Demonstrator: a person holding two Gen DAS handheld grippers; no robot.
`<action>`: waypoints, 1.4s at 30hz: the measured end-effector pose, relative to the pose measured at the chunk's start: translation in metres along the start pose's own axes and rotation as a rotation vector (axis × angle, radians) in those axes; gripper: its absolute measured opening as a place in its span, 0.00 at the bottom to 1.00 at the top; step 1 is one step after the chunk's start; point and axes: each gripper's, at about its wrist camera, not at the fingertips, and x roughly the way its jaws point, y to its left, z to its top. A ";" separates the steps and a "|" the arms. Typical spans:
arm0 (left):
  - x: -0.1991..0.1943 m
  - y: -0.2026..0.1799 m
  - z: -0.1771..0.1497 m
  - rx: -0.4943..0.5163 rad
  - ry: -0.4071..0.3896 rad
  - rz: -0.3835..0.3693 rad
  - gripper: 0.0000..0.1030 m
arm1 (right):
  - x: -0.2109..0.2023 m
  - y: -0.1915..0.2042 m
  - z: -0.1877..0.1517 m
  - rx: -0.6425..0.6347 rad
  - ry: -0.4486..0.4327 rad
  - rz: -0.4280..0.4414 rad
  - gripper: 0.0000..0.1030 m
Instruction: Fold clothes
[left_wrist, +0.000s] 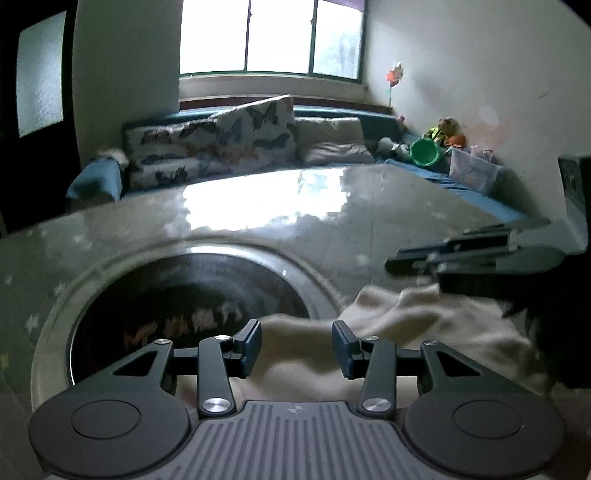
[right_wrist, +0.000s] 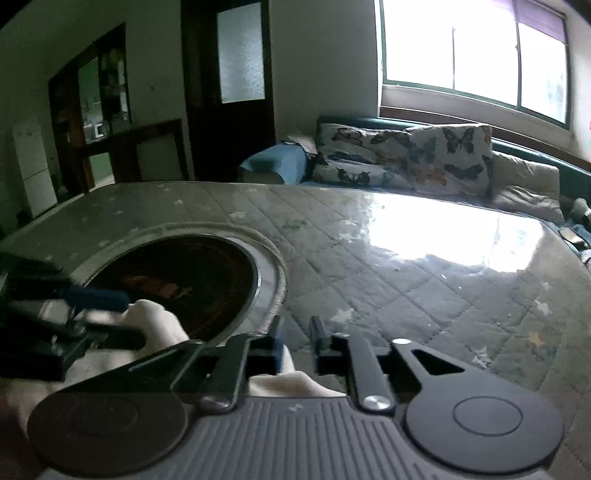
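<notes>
A glossy quilted table (right_wrist: 369, 258) with a dark round inset (left_wrist: 184, 291) stands before a sofa with butterfly cushions (left_wrist: 214, 144). No writing is readable. A cream garment (left_wrist: 391, 325) lies crumpled at the table's near edge, beside the inset. The left gripper (left_wrist: 297, 345), fingers spread, hovers over it. The right gripper (right_wrist: 297, 345) has a narrow gap, cloth just beneath.

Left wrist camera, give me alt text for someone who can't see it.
The open left gripper hovers over a cream cloth lying on a glossy quilted table, beside a round dark inset plate. The right gripper reaches in from the right; a cushioned bench and bright window lie behind.
</notes>
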 end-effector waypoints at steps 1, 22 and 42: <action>0.003 0.001 0.003 -0.008 0.001 0.004 0.44 | -0.001 0.001 0.000 -0.003 0.000 0.006 0.25; 0.026 0.010 0.006 -0.038 -0.029 -0.090 0.18 | -0.019 0.007 -0.024 -0.027 0.031 0.047 0.35; 0.010 -0.017 -0.020 0.116 0.013 0.054 0.35 | -0.005 0.026 -0.016 -0.043 0.039 0.084 0.38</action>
